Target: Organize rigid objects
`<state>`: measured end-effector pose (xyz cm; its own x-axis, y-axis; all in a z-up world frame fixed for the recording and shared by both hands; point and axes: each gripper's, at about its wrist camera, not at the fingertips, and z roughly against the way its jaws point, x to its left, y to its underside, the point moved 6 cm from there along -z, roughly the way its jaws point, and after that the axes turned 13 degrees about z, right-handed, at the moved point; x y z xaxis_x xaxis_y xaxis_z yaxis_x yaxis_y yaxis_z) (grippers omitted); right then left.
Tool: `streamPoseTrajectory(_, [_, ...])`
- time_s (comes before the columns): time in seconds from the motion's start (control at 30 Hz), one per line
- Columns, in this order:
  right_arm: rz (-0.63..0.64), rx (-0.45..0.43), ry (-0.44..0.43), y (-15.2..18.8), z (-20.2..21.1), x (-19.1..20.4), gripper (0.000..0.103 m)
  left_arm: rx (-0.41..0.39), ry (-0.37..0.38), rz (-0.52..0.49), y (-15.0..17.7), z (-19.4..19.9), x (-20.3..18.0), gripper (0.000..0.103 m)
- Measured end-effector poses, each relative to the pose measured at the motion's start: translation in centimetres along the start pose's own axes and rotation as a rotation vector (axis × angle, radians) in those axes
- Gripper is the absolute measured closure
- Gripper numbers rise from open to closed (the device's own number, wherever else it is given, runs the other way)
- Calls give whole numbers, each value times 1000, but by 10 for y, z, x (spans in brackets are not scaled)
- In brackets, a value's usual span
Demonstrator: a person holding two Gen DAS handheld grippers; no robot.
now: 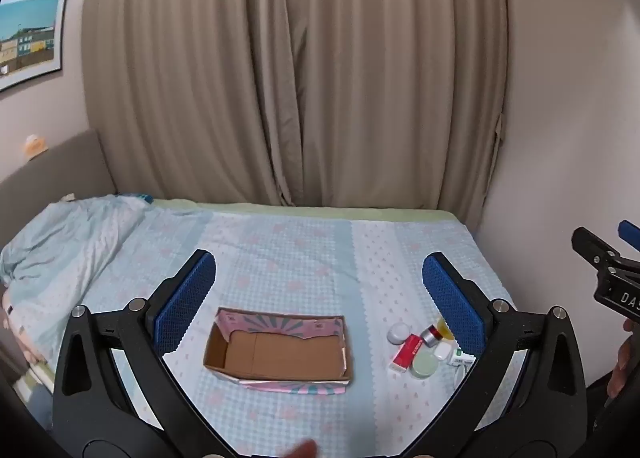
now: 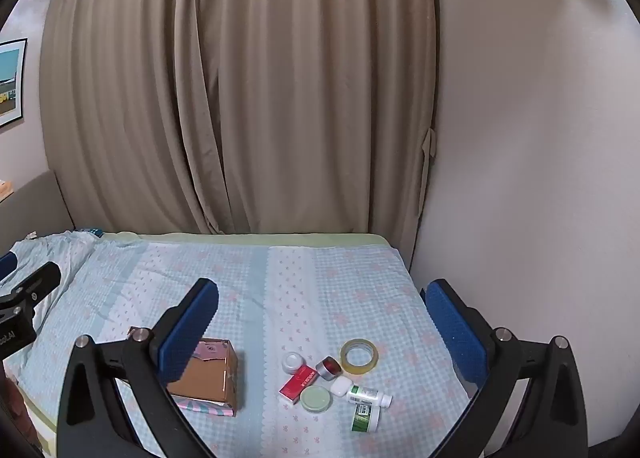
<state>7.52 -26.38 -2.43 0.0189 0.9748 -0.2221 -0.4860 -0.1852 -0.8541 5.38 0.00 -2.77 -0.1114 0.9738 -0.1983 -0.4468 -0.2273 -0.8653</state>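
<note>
Both my claws hang spread wide above the bed (image 2: 240, 278), holding nothing.

My left gripper (image 1: 320, 290) frames the open cardboard box (image 1: 280, 354) at 6 o'clock. My right gripper (image 2: 320, 322) has the cluster at 6 o'clock: tape roll (image 2: 359, 356), red carton (image 2: 298, 378), green lid (image 2: 316, 399), two white bottles (image 2: 368, 396), box at 8 o'clock.

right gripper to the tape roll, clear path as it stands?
Probably yes. The right gripper is open and empty, above the bed, and the tape roll lies flat at the far edge of the cluster with nothing over it. The small red-lidded tin sits close beside it.
</note>
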Motion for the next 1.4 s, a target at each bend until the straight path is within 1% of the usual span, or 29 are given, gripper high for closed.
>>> streamPoseTrajectory(0.1, [4,-7,1,-1,0,0,0,-2,10,27,-1,-1,1,0])
streamPoseTrajectory(0.27, [6,-10,4,-1,0,0,0,-20,9,4,2,-9,-4,0])
streamPoseTrajectory(0.33, [6,-12,4,-2,0,-1,0,-26,4,7,6,-9,-2,0])
streamPoseTrajectory(0.37, [5,-12,3,-3,3,1,0,-28,5,7,0,-2,-5,0])
streamPoseTrajectory(0.43, [5,-13,1,-1,1,0,0,-20,24,13,-1,-2,-5,0])
streamPoseTrajectory(0.63, [8,-9,-1,-2,0,-1,0,-2,30,22,-4,-2,-3,0])
streamPoseTrajectory(0.87, [15,-5,-11,-7,0,0,0,-3,26,15,3,-2,-4,0])
streamPoseTrajectory(1.4, [8,-20,-22,-2,-2,4,0,-16,24,7,7,-1,-4,0])
